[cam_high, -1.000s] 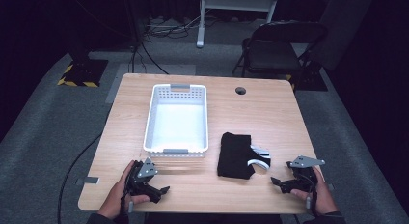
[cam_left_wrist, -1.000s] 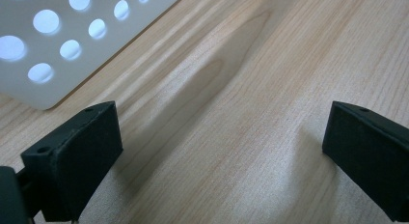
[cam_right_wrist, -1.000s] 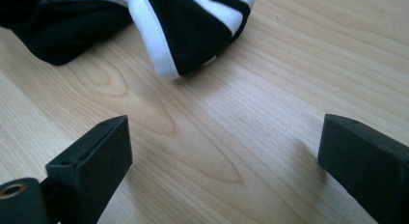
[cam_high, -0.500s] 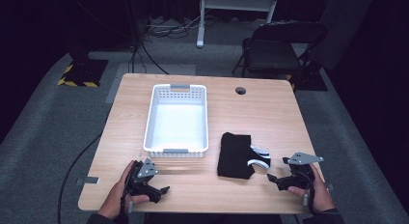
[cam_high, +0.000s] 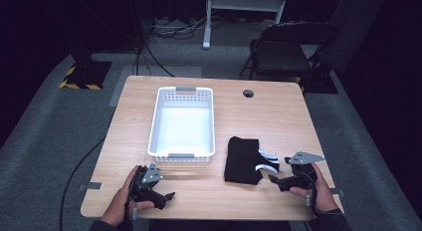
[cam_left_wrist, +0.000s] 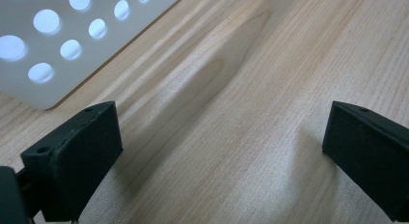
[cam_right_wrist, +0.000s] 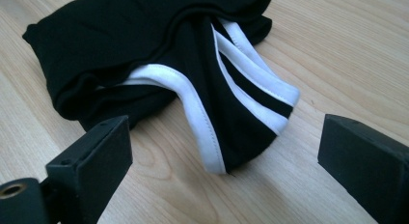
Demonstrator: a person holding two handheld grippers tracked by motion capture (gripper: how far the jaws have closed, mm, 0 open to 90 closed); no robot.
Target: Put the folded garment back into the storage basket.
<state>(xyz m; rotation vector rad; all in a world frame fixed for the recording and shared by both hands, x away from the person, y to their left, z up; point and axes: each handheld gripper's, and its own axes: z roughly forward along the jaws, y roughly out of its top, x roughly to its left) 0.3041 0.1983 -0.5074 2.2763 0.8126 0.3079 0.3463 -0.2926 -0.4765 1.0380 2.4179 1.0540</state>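
The right gripper [cam_high: 275, 179] has crept closer to the folded black garment [cam_high: 242, 160] since a second ago, jaws spread wide and holding nothing, just beside its white-striped edge. The garment lies on the table [cam_high: 278, 116] right of the white basket [cam_high: 182, 123]. Below the basket, the left gripper [cam_high: 168, 197] rests, jaws apart and empty.

1 overhead view, 2 close gripper views
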